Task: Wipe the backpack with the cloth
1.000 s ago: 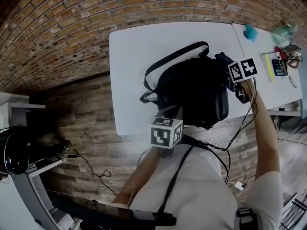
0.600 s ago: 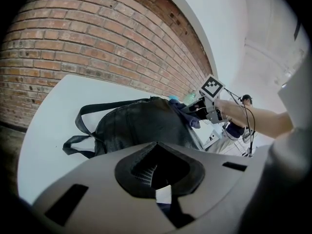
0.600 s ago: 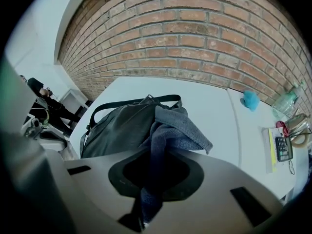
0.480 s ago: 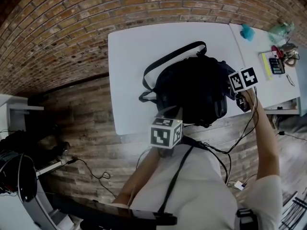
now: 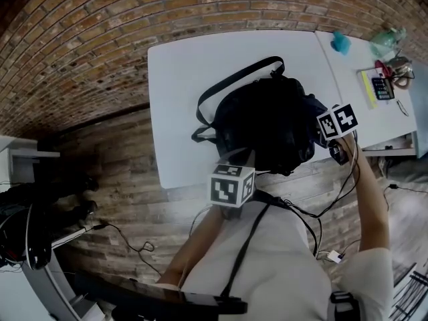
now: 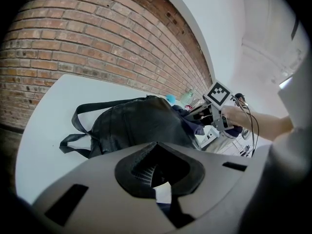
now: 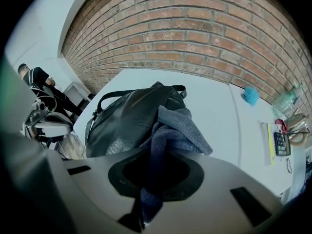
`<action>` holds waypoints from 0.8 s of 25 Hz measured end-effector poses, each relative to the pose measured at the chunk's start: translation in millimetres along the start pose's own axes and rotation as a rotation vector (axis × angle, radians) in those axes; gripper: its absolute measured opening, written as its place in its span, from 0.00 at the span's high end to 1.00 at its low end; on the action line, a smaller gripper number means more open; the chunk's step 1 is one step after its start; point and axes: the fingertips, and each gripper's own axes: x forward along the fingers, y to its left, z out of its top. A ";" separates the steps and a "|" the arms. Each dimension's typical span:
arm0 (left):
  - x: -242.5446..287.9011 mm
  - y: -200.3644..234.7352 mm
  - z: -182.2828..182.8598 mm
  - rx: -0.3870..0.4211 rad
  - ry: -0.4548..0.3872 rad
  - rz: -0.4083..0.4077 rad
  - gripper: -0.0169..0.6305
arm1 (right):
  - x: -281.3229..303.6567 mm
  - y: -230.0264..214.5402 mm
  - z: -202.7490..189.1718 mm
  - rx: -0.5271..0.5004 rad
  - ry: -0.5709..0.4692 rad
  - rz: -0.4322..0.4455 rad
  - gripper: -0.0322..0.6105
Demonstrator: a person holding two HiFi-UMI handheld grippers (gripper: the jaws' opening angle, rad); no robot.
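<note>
A black backpack [image 5: 264, 122] lies on the white table [image 5: 187, 79], its straps [image 5: 234, 82] trailing toward the far left. My right gripper [image 5: 322, 117] is at the bag's right side, shut on a dark blue cloth [image 7: 173, 126] that drapes against the bag [image 7: 124, 121]. The cloth runs down between the jaws of that gripper [image 7: 141, 217]. My left gripper [image 5: 245, 159] is at the bag's near edge. In the left gripper view the backpack [image 6: 136, 126] fills the middle, and the left gripper [image 6: 168, 209] has its jaws closed on a dark fold of it.
A second white table [image 5: 371, 59] adjoins on the right, carrying a teal object [image 5: 341, 43], a calculator [image 5: 381, 89], a bottle [image 5: 391, 42] and small items. Cables hang near the table's front edge [image 5: 334, 192]. A brick wall lies beyond. A person [image 7: 36, 77] stands at far left.
The right gripper has slid with the cloth along the backpack's right side toward me. The left gripper and the backpack have stayed in place.
</note>
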 end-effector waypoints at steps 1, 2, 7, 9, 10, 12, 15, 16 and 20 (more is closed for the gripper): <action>0.4 -0.7 -0.2 0.002 0.001 -0.001 0.97 | -0.5 0.9 -2.0 -0.001 0.002 0.002 0.89; 0.7 -1.5 -0.4 0.004 0.003 -0.002 0.97 | -1.1 1.9 -4.2 -0.001 0.003 0.004 0.89; 2.5 -5.7 0.1 0.016 0.005 -0.011 0.97 | -4.3 7.6 -15.8 -0.003 0.016 0.015 0.89; 2.9 -7.1 -0.1 0.018 0.007 -0.013 0.97 | -5.8 9.6 -20.6 -0.002 0.020 0.021 0.89; 3.2 -7.6 -0.3 0.018 0.008 -0.014 0.97 | -6.5 10.4 -23.1 -0.002 0.023 0.024 0.89; 4.0 -7.4 -0.4 0.016 0.009 -0.014 0.97 | -7.3 12.2 -27.6 -0.002 0.028 0.030 0.89; 5.2 -7.1 -0.7 0.013 0.009 -0.016 0.97 | -8.1 15.6 -33.8 -0.001 0.035 0.039 0.89; 5.8 -7.6 -0.8 0.014 0.011 -0.018 0.97 | -8.6 16.8 -35.8 -0.001 0.038 0.041 0.89; 8.8 -10.6 -0.9 0.020 0.014 -0.026 0.97 | -10.7 21.2 -43.8 -0.010 0.050 0.047 0.89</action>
